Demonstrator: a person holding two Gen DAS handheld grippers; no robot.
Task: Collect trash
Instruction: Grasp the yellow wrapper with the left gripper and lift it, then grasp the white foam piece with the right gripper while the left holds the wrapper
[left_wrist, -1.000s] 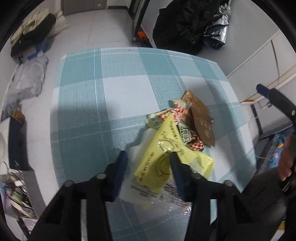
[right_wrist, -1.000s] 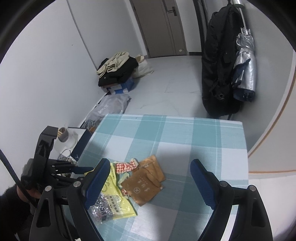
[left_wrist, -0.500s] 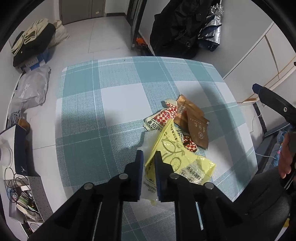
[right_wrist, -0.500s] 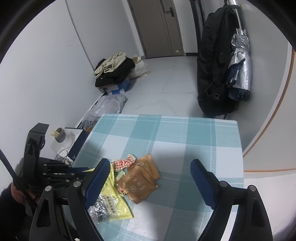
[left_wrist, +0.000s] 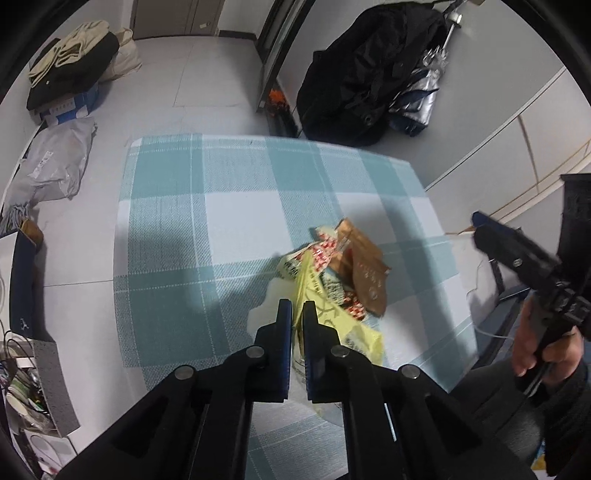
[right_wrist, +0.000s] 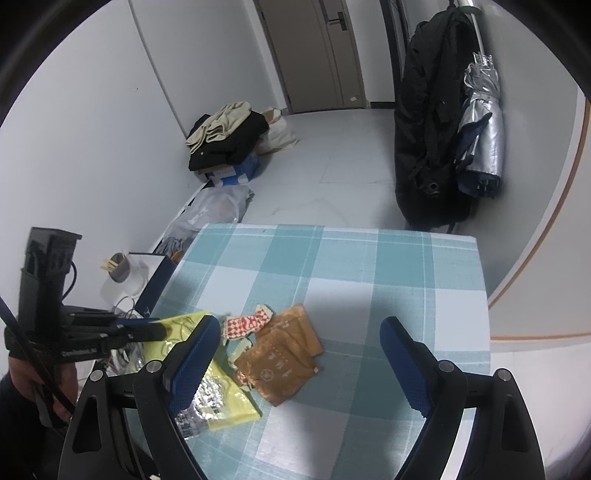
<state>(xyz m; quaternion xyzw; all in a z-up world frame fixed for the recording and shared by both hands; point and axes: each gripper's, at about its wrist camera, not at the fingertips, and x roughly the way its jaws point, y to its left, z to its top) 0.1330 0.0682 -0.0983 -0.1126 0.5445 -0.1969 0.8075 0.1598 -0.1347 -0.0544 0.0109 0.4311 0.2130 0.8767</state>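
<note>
One yellow wrapper (left_wrist: 325, 314) pinched — two brown packets (right_wrist: 284, 350) beside.

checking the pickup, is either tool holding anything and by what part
The left tool is shut on the yellow wrapper, pinching its near edge. The right tool is open and holds nothing.

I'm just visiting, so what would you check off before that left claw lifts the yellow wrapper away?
1. left gripper shut on the yellow wrapper: ok, fingers pinch its edge.
2. Wrapper free of the pile: not ok, it overlaps the red checkered wrapper.
3. brown packets lie apart from the grip: ok.
4. right gripper out of the way: ok, open, holding nothing, above the checked tablecloth.
5. Bin to drop trash in: cannot tell, none in view.
</note>
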